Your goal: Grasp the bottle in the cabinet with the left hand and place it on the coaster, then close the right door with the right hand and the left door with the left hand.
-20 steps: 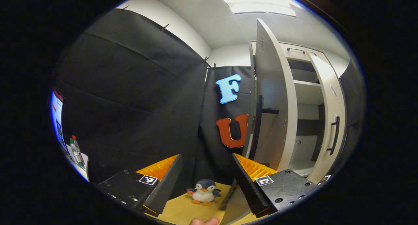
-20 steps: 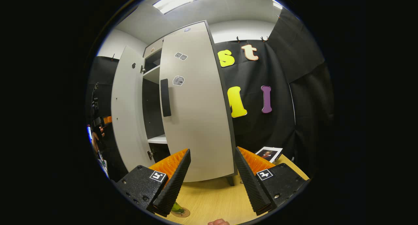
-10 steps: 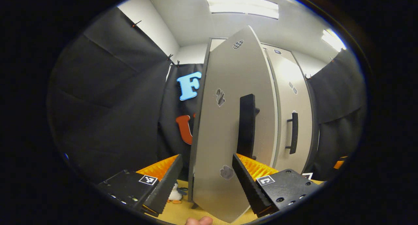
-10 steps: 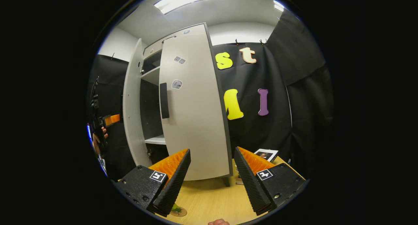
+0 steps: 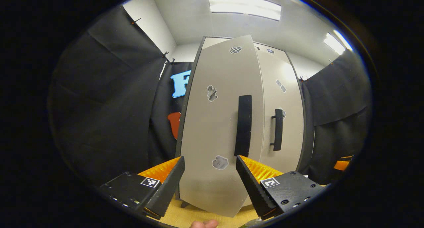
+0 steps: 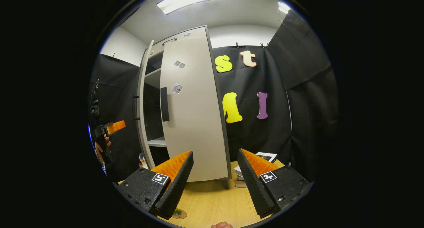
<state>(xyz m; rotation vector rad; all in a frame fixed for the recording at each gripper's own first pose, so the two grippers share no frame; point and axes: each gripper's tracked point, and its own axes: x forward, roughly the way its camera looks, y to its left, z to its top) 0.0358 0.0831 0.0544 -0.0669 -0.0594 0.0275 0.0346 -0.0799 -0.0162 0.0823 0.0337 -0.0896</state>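
Observation:
The pale grey cabinet's left door (image 5: 215, 128) stands slightly ajar, its black handle (image 5: 243, 125) just above my left gripper (image 5: 210, 185), which is open and holds nothing. The right door (image 5: 281, 122) lies flush with the cabinet. In the right gripper view the right door (image 6: 193, 122) is shut and the left door (image 6: 141, 105) shows edge-on, ajar, with shelves visible behind it. My right gripper (image 6: 213, 185) is open and empty above the table. The coaster (image 6: 180, 215) peeks out under its left finger, with the green base of the bottle (image 6: 177, 210) on it.
A hand holds the left gripper (image 6: 111, 128) at the far left, beside the left door. A stack of books (image 6: 246, 175) lies on the wooden table (image 6: 212, 201) right of the cabinet. Black cloth walls close in on both sides.
The left door has swung from wide open to nearly shut. The left gripper has turned to face its front. The right gripper has drawn back a little from the shut right door.

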